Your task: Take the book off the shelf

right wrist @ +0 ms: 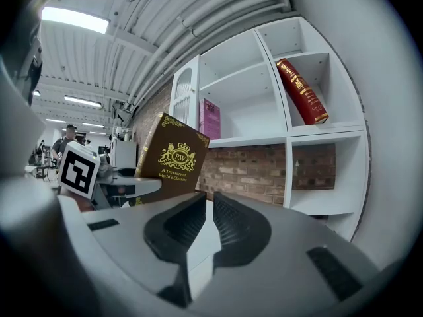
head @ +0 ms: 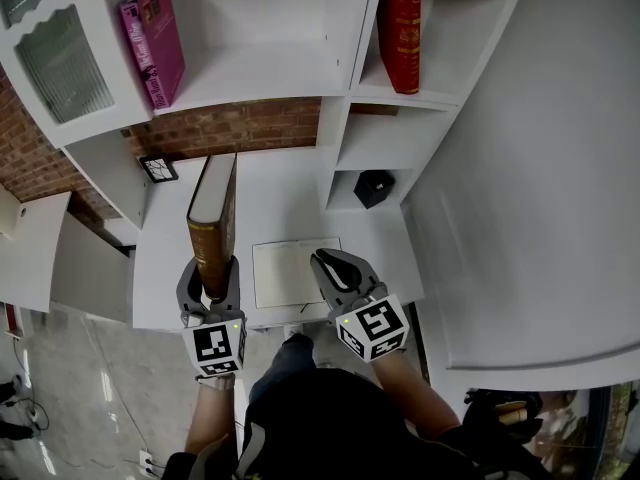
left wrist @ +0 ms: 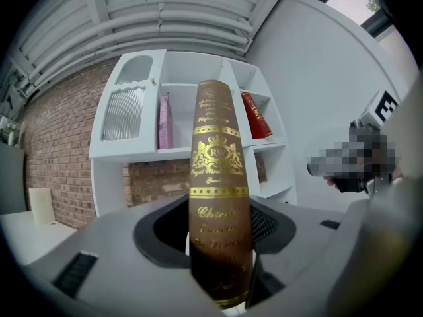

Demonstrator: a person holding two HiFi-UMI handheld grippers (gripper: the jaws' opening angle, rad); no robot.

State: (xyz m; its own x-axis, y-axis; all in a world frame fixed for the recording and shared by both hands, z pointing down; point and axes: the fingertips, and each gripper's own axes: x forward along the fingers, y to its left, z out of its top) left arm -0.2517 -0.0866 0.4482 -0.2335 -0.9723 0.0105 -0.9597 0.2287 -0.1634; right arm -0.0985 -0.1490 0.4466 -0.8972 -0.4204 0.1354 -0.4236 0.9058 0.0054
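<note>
A thick brown book with gold lettering (head: 213, 223) stands upright above the white desk (head: 160, 268), out in front of the white shelf unit (head: 260, 78). My left gripper (head: 211, 273) is shut on its lower end, one jaw on each cover. In the left gripper view the gilded spine (left wrist: 215, 170) rises between the pads of the left gripper (left wrist: 218, 233). My right gripper (head: 325, 260) hovers to the right of the book with its jaws together and nothing in them. The right gripper view shows the right gripper (right wrist: 206, 207) and the book's front cover (right wrist: 173, 160) off to the left.
A pink book (head: 153, 40) leans in the upper left shelf bay and a red book (head: 400, 28) in the upper right one. An open notebook (head: 290, 273) lies on the desk under the grippers. A small black object (head: 373, 188) sits in a lower cubby, and a small frame (head: 158, 168) stands by the brick wall.
</note>
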